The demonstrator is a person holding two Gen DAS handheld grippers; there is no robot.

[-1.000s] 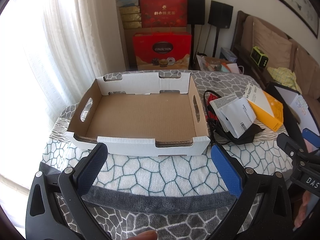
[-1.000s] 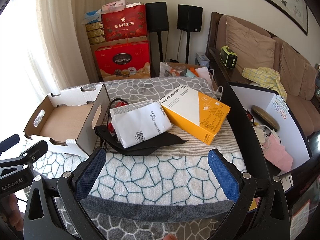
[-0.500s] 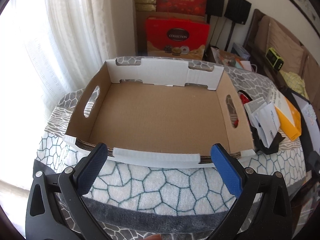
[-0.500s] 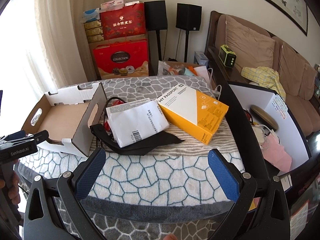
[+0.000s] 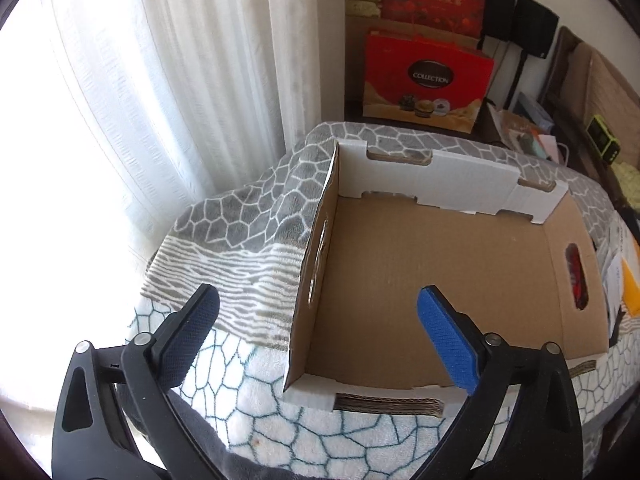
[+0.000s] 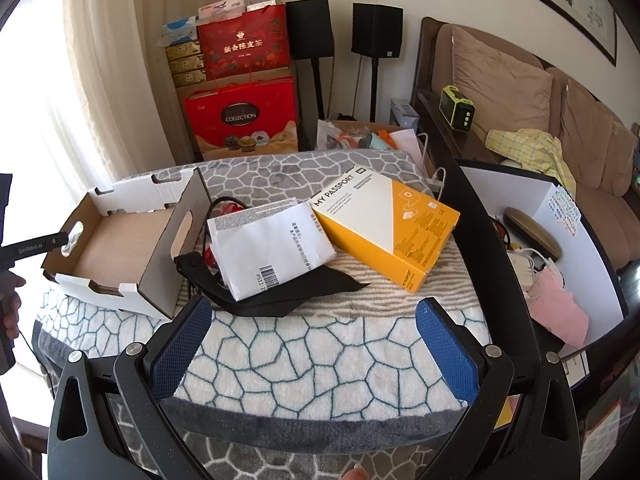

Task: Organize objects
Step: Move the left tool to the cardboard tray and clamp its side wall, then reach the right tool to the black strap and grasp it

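An empty cardboard tray (image 5: 440, 264) sits on the blanket-covered table at its left end; it also shows in the right wrist view (image 6: 120, 248). My left gripper (image 5: 316, 320) is open and straddles the tray's left wall near its front corner, one finger outside and one over the tray floor. To the tray's right lie a white mailer (image 6: 276, 248), a yellow and white box (image 6: 388, 220), a black pouch (image 6: 280, 296) and black cables with red parts (image 6: 224, 208). My right gripper (image 6: 312, 332) is open and empty, hovering in front of these.
White curtains (image 5: 160, 100) hang left of the table. Red gift boxes (image 6: 244, 120) and speakers (image 6: 376, 32) stand behind it. A black-edged white board (image 6: 520, 216) and a sofa (image 6: 520, 92) are on the right. The left gripper's body (image 6: 32, 246) shows at the tray's left.
My left gripper moved forward and left, from in front of the tray to straddling its left wall. The right gripper barely moved.
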